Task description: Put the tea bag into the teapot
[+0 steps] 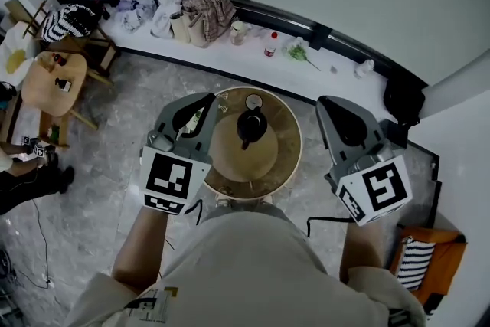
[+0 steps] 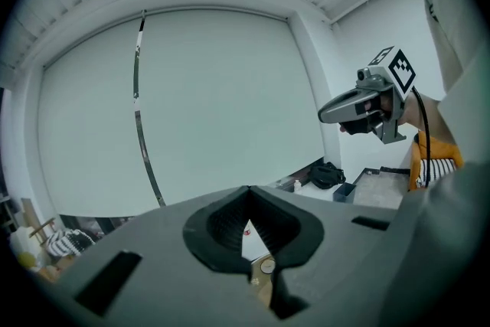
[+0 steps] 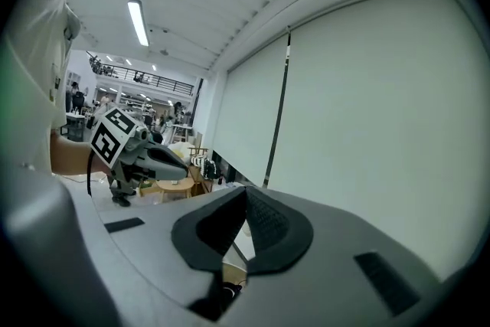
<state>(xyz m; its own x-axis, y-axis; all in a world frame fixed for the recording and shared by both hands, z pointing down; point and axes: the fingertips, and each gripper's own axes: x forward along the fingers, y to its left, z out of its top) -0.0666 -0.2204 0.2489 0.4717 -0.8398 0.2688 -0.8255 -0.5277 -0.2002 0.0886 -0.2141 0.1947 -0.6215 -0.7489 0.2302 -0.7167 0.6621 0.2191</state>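
I'm holding left gripper (image 1: 205,99) and right gripper (image 1: 326,103) closed, empty, flanking the teapot (image 1: 251,126); bag seemingly hidden, so I'm risking groping blindly.

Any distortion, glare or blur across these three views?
Head view: sharp, evenly lit; the ledge bows from the wide lens; the teapot reads dark. Left gripper view: strong fisheye, black corners, the blind bright and flat. Right gripper view: same fisheye, the ceiling lamp glares.
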